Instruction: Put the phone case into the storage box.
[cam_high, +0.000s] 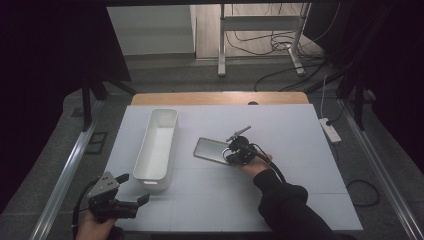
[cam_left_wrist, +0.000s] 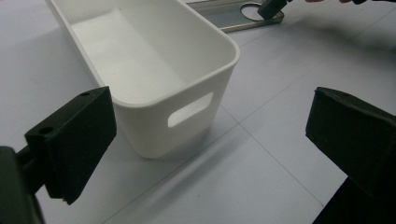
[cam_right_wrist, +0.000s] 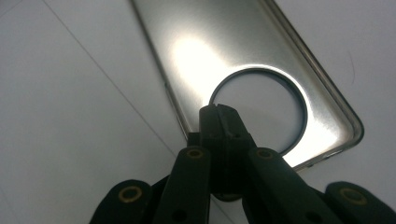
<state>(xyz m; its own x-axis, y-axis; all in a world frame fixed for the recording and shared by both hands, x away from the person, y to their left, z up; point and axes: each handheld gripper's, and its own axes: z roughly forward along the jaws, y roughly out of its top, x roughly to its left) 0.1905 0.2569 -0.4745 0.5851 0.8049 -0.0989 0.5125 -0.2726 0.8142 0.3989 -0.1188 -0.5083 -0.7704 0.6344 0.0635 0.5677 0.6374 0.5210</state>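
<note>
A silvery phone case (cam_high: 210, 149) with a round hole lies flat near the middle of the white table mat (cam_high: 280, 190). My right gripper (cam_high: 229, 152) is shut, its tips down on the case's near end. In the right gripper view the closed tips (cam_right_wrist: 219, 112) cover the strip between the hole and the long edge of the case (cam_right_wrist: 224, 42); whether they pinch the rim I cannot tell. My left gripper (cam_high: 134, 187) hovers open at the front left. In its own view the jaws (cam_left_wrist: 212, 140) stand wide apart before the short end of an empty white bin (cam_left_wrist: 154, 60).
The long white bin (cam_high: 157, 145) runs front to back, left of the case. A power strip (cam_high: 330, 129) lies off the mat's right edge. Metal rails (cam_high: 65, 170) flank the table. Cables and a stand (cam_high: 260, 22) are on the floor beyond.
</note>
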